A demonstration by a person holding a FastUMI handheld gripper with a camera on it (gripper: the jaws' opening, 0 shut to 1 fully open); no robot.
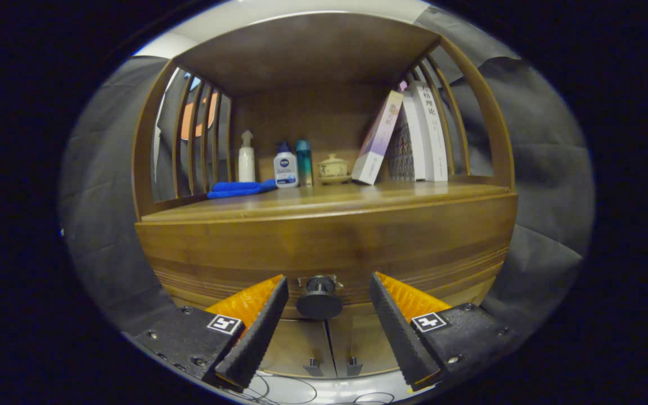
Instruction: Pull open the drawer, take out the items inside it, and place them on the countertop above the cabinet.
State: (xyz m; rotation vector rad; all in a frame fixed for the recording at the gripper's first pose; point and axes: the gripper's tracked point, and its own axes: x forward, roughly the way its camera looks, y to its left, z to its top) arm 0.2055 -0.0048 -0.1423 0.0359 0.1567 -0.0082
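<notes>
I had the hand-held gripper (328, 301) spread wide, holding nothing, its fingers flanking the black drawer knob (319, 298) without touching it. The drawer (324, 253) sat closed beneath the bench (324, 199) front edge. Along the bench's back edge I noted a blue cloth (239, 188), three bottles (286, 166), a lidded ceramic pot (333, 167), and leaning books (408, 138) toward the right corner.

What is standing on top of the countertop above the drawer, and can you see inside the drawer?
On the countertop: blue cloth, three bottles, lidded cup, books. The drawer is closed, contents hidden. The open gripper flanks its knob.
</notes>
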